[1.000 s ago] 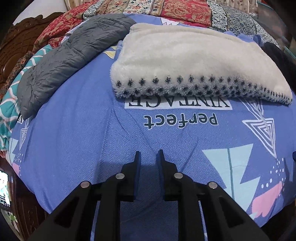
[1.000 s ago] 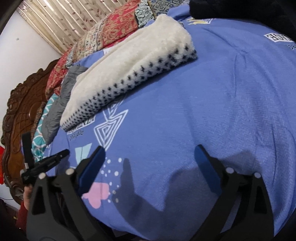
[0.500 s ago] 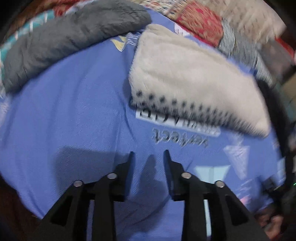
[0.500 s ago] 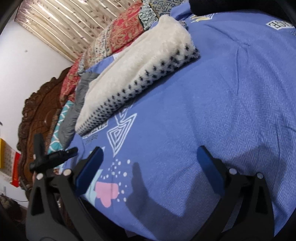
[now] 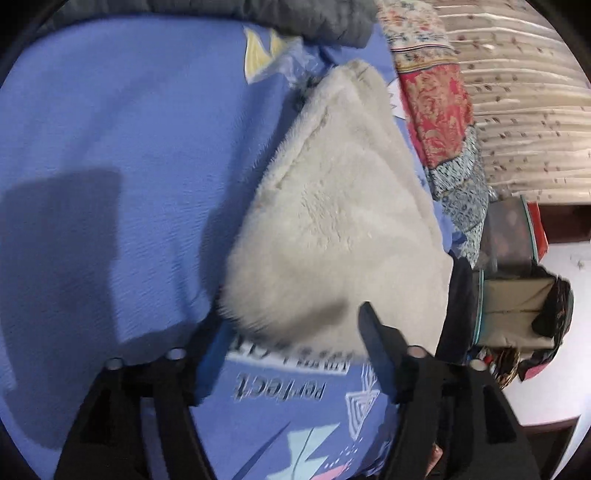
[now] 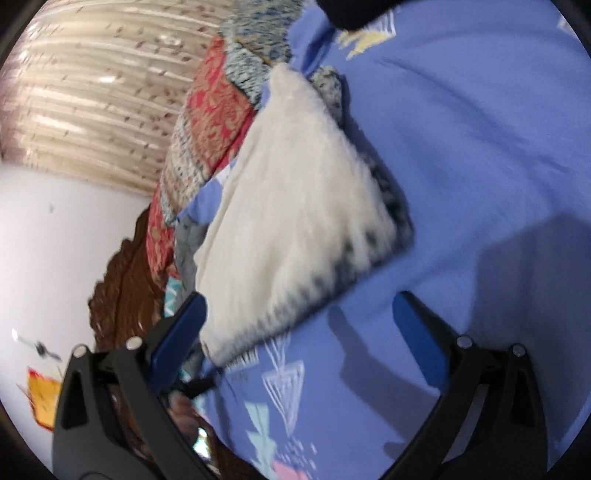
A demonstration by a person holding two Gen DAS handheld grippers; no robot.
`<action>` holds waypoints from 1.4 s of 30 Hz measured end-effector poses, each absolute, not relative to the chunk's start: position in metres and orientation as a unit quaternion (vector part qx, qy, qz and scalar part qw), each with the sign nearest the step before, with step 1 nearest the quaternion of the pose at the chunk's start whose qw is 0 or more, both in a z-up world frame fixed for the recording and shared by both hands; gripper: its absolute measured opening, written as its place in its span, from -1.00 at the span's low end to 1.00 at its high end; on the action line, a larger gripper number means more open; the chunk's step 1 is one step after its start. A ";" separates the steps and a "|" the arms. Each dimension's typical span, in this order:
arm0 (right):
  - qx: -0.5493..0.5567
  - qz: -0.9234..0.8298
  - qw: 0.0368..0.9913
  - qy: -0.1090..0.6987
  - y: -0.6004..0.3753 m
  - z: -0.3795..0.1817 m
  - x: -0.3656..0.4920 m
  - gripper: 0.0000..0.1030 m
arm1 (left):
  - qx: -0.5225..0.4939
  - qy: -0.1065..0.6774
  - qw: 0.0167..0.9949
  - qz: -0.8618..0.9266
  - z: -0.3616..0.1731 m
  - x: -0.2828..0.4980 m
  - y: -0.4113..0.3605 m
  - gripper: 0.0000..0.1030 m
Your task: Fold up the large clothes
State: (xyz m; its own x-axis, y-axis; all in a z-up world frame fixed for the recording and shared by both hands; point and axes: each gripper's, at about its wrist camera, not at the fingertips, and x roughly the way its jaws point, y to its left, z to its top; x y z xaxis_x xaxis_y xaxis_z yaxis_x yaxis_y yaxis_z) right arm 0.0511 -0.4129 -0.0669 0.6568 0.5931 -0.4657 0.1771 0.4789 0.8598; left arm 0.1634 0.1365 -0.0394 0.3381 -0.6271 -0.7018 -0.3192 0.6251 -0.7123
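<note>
The left claw [image 5: 288,339] has just been opened wide, nothing between its jaws; the folded fleece blanket [image 5: 340,221], earlier well ahead, now lies just beyond them. The right claw [image 6: 299,325] is held wide and empty beside the blanket's dotted edge [image 6: 332,269], so a two-sided grasp is judged imminent.

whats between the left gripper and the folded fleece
Only bare blue bedspread with its printed lettering; the left gripper stands open, the fleece just beyond, in the left wrist view.

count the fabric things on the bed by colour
white: 1, fluffy folded blanket
blue: 1, printed bedsheet
grey: 1, quilted blanket
red patterned: 1, quilt
total: 4
</note>
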 end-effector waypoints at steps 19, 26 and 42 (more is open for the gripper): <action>0.439 0.132 0.805 0.377 -0.382 -0.017 0.092 -0.65 | -0.378 0.527 0.752 -0.120 0.030 0.150 0.128 -0.33; 0.374 0.173 0.826 0.384 -0.388 0.015 -0.008 -0.65 | -0.339 0.526 0.764 -0.156 0.061 0.068 0.145 -0.33; 0.384 0.033 0.825 0.413 -0.448 -0.045 -0.141 0.64 | -0.285 0.571 0.760 -0.125 0.019 -0.047 0.183 0.12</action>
State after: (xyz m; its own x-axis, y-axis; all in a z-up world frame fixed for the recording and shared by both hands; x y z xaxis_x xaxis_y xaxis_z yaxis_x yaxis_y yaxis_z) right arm -0.1411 -0.4476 -0.0454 0.6572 0.3706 -0.6563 0.2630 0.7032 0.6605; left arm -0.0472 0.1827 0.0188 0.3172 -0.5156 -0.7959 -0.1352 0.8061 -0.5761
